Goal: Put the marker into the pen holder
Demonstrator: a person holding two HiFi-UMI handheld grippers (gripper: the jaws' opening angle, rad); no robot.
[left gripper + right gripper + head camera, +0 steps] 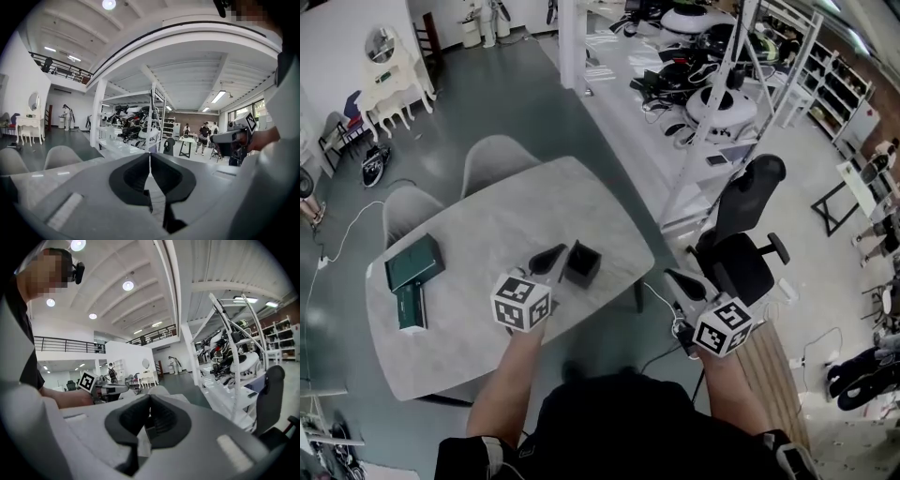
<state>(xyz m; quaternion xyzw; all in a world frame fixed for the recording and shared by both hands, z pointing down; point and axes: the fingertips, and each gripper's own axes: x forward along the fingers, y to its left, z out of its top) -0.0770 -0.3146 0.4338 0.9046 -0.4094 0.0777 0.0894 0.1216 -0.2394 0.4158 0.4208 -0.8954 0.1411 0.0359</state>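
Observation:
The black square pen holder stands on the marble table, near its front right edge. No marker shows in any view, and I cannot see inside the holder. My left gripper hovers just left of the holder, jaws shut with nothing between them. Off the table's right edge, over the floor, my right gripper is shut and empty too. In the left gripper view the jaws meet, pointing level across the room. The right gripper view shows its jaws shut as well, with the left gripper beyond.
A green box and a green book lie on the table's left part. Two grey chairs stand at the far side. A black office chair is right of the table, with white shelving behind it.

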